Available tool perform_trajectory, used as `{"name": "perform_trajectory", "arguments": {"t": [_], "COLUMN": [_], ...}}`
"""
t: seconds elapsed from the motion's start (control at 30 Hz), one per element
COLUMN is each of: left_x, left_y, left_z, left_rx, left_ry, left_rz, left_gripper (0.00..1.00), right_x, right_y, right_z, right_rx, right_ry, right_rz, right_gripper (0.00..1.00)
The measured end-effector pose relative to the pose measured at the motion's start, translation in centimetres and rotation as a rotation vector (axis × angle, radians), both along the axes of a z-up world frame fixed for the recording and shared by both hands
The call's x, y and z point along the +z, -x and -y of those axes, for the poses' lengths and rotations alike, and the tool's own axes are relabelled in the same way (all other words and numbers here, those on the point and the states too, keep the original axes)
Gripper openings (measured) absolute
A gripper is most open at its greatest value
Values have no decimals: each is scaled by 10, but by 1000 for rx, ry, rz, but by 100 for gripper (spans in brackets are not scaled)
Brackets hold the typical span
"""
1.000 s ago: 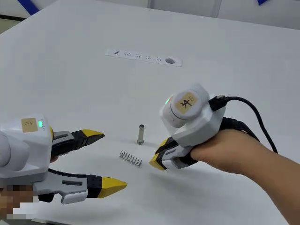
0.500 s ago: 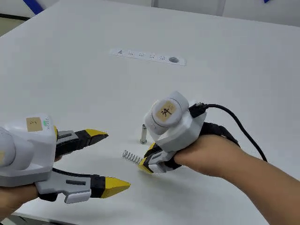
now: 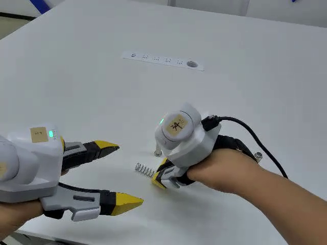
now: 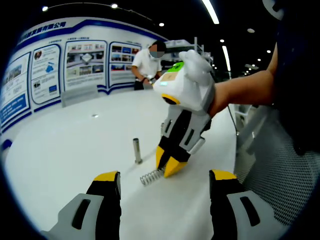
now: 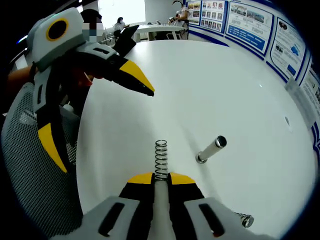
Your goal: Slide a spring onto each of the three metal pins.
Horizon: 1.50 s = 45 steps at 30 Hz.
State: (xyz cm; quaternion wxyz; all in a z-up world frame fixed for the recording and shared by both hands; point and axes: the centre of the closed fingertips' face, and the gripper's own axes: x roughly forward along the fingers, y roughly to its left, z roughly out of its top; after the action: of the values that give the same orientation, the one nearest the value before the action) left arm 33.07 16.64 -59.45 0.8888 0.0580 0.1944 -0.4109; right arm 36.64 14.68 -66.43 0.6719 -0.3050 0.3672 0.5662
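Spring (image 5: 160, 160) pinched at its end by the right gripper (image 5: 161, 177).
It lies on the white table (image 3: 92, 92), near-left of the upright pin (image 5: 211, 149); the left gripper (image 3: 126, 175), jaws spread, hovers farther left, apart.

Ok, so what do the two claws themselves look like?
Both the left claw and right claw have white housings, black jaws with yellow tips, a tan square label and a green light. A black cable trails from the right one.
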Motion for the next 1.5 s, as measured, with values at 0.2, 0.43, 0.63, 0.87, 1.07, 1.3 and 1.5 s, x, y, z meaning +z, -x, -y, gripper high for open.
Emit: {"name": "perform_trajectory", "arguments": {"t": [0.2,0.43,0.63,0.87,1.07,1.3,1.5], "left_x": [0,-3,-5,-5,-12,-16,-23], "left_y": [0,0,0,5,11,13,15], "left_z": [1,6,15,32,42,50,52], "left_rx": [-12,-68,-132,-268,-371,-437,-473], "left_ry": [-9,-46,-82,-139,-218,-255,-305], "left_rz": [-1,-4,0,29,53,87,95], "left_gripper": [73,72,68,51,36,24,16], "right_x": [2,17,33,44,49,47,49], "right_y": [4,10,21,31,38,46,50], "right_z": [6,19,28,34,36,40,41], "right_rx": [9,38,74,101,118,136,145], "right_ry": [20,39,52,79,93,119,125], "right_rz": [-4,-2,-24,-29,-34,-51,-57], "right_gripper": [11,11,11,11,11,11,11]}}
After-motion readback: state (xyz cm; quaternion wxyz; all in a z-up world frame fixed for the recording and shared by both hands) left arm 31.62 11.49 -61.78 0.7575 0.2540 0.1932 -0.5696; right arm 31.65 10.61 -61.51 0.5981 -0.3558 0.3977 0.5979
